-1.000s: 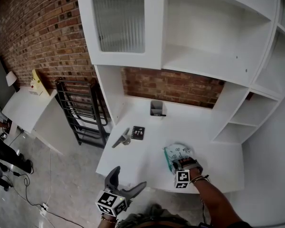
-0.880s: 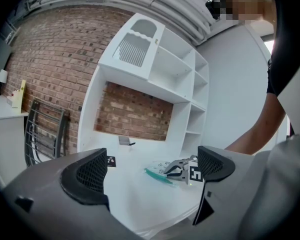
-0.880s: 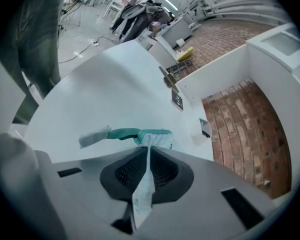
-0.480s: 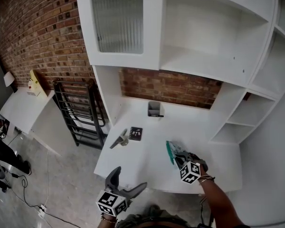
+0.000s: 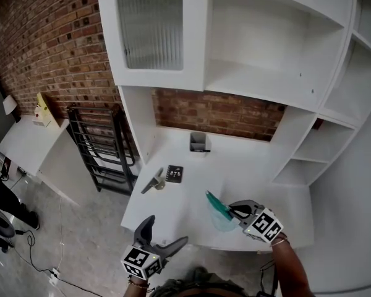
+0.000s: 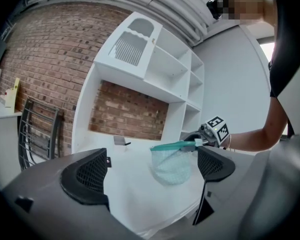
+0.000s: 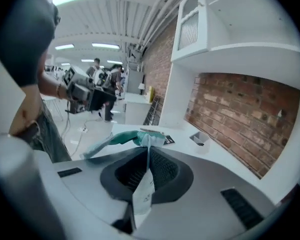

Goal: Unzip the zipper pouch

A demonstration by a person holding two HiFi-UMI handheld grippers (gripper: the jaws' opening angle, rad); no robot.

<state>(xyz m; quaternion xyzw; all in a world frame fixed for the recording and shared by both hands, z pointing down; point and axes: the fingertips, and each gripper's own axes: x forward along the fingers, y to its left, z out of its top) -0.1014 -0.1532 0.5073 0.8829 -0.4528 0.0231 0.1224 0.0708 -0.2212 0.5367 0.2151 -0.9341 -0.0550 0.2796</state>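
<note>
Judging by the grip, the pouch is being held ready for unzipping. At lower right of the head view, the right gripper (image 5: 234, 210) is clamped on one end of the teal-zippered mesh pouch (image 5: 217, 215), which hangs just above the white desk (image 5: 191, 166). At lower left, well apart from the pouch, the left gripper (image 5: 167, 232) has its jaws spread and empty. Next it likely needs to reach across and pinch the zipper pull.

Left tongs (image 5: 168, 230): two curved dark grey arms, each faced on the inside with a black mesh-textured pad (image 6: 88, 176). Behind them sits a white cube (image 5: 141, 263) printed with black square markers. Right tongs (image 5: 234, 208): the same grey, with a matching cube (image 5: 263, 225) behind. Past that cube, a thin bracelet (image 5: 276, 242) rings the wrist. A dark short sleeve (image 6: 286, 49) covers the upper arm.
</note>
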